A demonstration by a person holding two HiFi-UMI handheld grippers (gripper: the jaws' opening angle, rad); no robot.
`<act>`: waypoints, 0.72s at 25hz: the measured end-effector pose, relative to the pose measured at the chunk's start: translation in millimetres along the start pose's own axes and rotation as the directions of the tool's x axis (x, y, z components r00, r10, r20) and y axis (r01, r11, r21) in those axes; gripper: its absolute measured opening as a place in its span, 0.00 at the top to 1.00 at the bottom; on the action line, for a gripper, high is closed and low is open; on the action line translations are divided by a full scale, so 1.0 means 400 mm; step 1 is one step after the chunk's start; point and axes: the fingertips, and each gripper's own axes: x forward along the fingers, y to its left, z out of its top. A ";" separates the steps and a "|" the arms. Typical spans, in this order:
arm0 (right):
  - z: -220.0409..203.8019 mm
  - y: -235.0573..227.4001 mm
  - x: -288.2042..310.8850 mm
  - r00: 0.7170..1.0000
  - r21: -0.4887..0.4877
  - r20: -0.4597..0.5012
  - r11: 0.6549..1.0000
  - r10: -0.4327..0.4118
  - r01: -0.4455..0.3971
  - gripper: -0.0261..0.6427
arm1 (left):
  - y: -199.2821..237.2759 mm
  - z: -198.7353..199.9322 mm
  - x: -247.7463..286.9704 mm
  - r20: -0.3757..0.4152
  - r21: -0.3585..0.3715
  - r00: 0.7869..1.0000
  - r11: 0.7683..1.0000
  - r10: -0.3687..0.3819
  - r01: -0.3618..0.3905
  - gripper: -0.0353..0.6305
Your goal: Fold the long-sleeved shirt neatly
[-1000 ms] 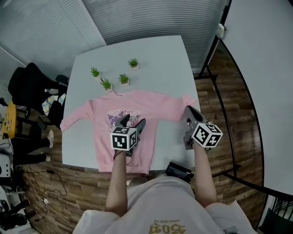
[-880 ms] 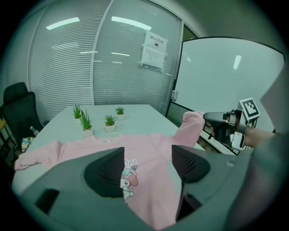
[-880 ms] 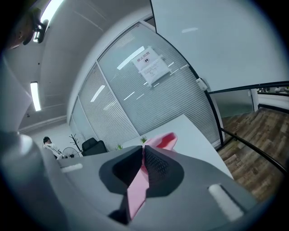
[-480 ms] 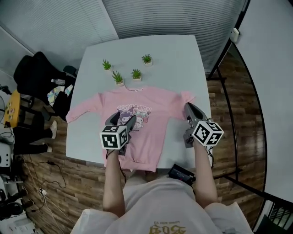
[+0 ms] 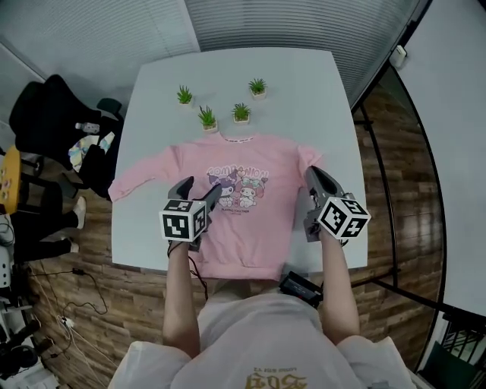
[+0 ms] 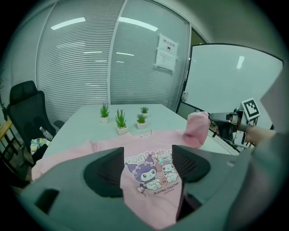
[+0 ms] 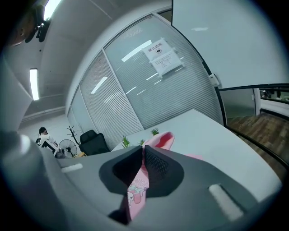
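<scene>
Two grippers have shifted: the right gripper (image 5: pixel 313 176), clamped on the shirt's (image 5: pixel 250 228) sleeve (image 5: pixel 307 158), carries it inward for the fold, while the left gripper (image 5: pixel 201 186) hangs open over the chest.

Pale pink shirt (image 5: pixel 250 228) with purple-and-white cartoon print, white table (image 5: pixel 228 76), green plants (image 5: pixel 206 115) in white pots (image 5: pixel 209 128) — black-and-white square markers on dark grey left gripper (image 5: pixel 201 187) and right gripper (image 5: pixel 312 174), brown plank floor (image 5: pixel 387 197), black chair (image 5: pixel 45 114), grey slatted blinds (image 5: pixel 288 23)

Your pink long-sleeved sweatshirt (image 5: pixel 243 205) with the cartoon print lies face up and flat on the white table (image 5: pixel 304 99), collar away from you, hem at the near edge. The sleeve on your left (image 5: pixel 140 176) stretches out sideways. The right cuff (image 6: pixel 198 128) is lifted, pinched in your right gripper (image 5: pixel 313 173).
</scene>
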 end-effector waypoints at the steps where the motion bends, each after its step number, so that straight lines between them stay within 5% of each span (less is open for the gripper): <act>1: -0.007 0.014 0.011 1.000 0.001 0.000 1.000 -0.002 0.002 0.92 | 0.018 -0.004 -0.005 -0.005 0.000 1.000 1.000 -0.006 0.006 0.44; 18: -0.076 0.248 0.173 1.000 -0.038 -0.010 0.999 0.005 -0.006 0.92 | 0.251 -0.031 -0.047 -0.040 0.021 0.997 0.998 -0.061 0.061 0.43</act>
